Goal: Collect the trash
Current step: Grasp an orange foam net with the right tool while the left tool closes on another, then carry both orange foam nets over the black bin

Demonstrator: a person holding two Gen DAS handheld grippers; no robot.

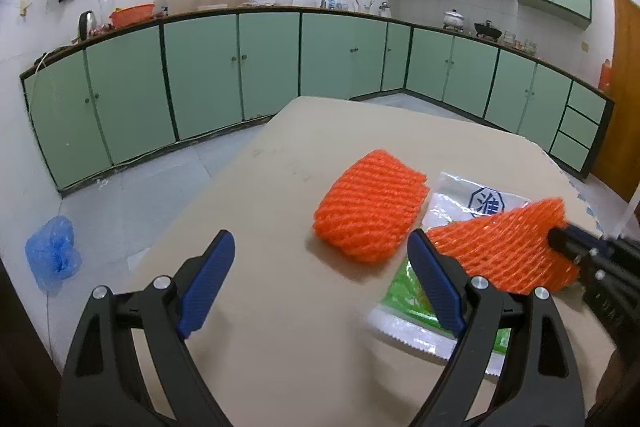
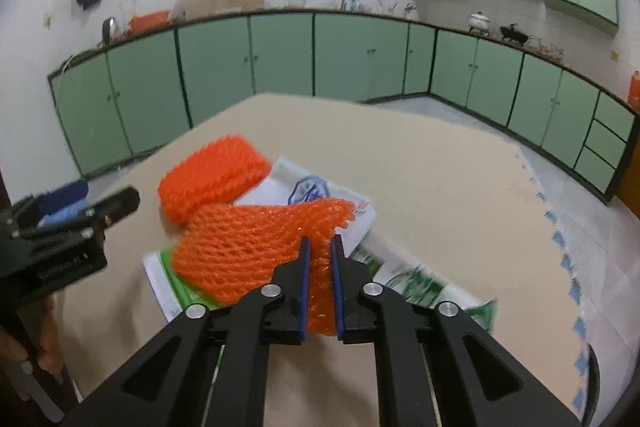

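Two orange foam nets lie on the tan table (image 1: 260, 307). My right gripper (image 2: 320, 241) is shut on the nearer orange net (image 2: 248, 243), pinching its edge between the blue pads; the left wrist view shows that net (image 1: 504, 247) at the right with the right gripper (image 1: 560, 239) on it. The other orange net (image 1: 370, 205) lies flat and untouched, a little farther back. Under the held net are a white plastic bag with a blue logo (image 1: 472, 195) and a green and white wrapper (image 1: 404, 291). My left gripper (image 1: 320, 239) hangs open over the table, holding nothing.
A crumpled blue plastic bag (image 1: 52, 251) lies on the floor to the left of the table. Green cabinets (image 1: 200, 79) line the far walls, with kitchenware on their counter. A wooden door (image 1: 624, 87) is at the right. A hand (image 2: 48, 355) shows at the left edge.
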